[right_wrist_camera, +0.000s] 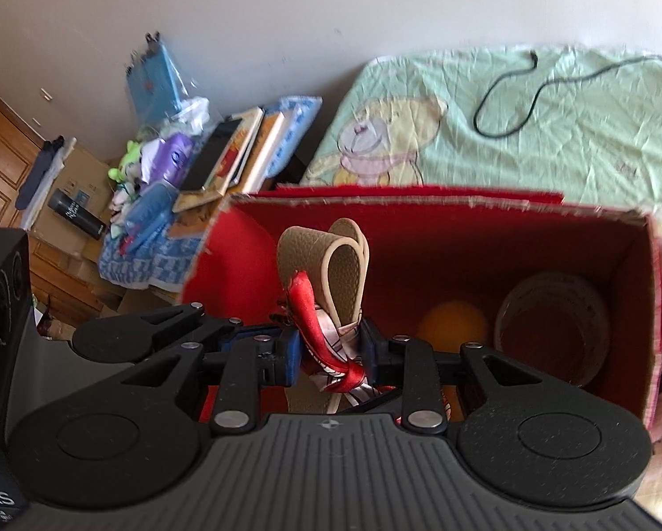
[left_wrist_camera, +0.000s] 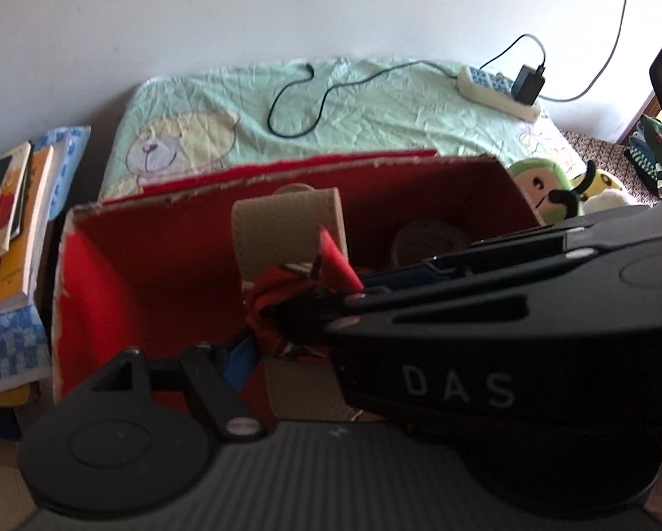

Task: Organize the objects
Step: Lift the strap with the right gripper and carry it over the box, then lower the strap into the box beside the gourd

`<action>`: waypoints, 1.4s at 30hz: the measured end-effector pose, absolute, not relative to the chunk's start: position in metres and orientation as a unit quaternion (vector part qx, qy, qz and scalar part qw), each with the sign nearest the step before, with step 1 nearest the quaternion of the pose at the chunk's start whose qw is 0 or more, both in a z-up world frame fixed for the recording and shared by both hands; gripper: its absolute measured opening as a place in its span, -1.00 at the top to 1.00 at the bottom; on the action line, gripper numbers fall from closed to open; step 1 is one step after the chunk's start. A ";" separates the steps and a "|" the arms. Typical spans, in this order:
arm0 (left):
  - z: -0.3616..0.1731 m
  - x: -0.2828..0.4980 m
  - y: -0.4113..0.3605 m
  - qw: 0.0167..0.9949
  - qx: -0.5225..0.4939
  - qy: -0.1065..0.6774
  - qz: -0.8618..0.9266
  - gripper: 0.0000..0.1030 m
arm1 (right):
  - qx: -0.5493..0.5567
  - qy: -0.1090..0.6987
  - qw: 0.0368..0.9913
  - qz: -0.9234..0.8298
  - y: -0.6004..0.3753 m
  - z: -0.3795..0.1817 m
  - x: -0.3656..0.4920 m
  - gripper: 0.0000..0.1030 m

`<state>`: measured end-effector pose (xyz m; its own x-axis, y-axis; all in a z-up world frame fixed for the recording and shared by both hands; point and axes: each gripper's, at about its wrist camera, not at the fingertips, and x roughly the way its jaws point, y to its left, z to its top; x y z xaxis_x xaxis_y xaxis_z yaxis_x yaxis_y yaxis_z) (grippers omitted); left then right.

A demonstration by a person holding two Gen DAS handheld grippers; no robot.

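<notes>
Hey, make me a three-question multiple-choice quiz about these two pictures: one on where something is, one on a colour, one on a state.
1. Where is the orange ball?
A. On the bed sheet
B. Inside the red box, beside the tape roll
C. On the stack of books

2. What colour is the looped strap?
A. Beige
B. Black
C. Green

3. What state is the right hand-held gripper in?
A. Wide open, holding nothing
B. Out of view
C. Shut on the red scarf

Key: 1 B, the ball sits on the box floor next to the roll. 2 A, the strap shows tan leather grain. 3 C, both blue pads press the scarf from either side.
</notes>
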<state>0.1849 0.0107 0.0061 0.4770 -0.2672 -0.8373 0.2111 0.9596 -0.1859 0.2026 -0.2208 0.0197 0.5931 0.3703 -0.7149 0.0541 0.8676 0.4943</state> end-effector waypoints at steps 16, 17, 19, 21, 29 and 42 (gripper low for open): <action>-0.033 0.210 0.008 0.793 -0.011 0.598 -0.112 -0.24 | 0.280 0.504 0.812 0.094 -0.222 -0.028 0.227 0.53; -0.033 0.210 0.008 0.792 -0.011 0.601 -0.112 -0.24 | 0.279 0.506 0.811 0.090 -0.222 -0.028 0.227 0.54; -0.035 0.211 0.010 0.785 -0.013 0.608 -0.113 -0.24 | 0.279 0.509 0.810 0.078 -0.221 -0.029 0.226 0.53; -0.036 0.212 0.012 0.781 -0.020 0.613 -0.118 -0.28 | 0.282 0.509 0.810 0.069 -0.222 -0.030 0.224 0.53; -0.036 0.199 0.025 0.782 -0.022 0.611 -0.122 -0.45 | 0.278 0.510 0.813 0.035 -0.225 -0.034 0.220 0.52; -0.026 0.187 0.052 0.812 -0.020 0.575 -0.097 -0.63 | 0.306 0.490 0.816 0.025 -0.235 -0.029 0.213 0.47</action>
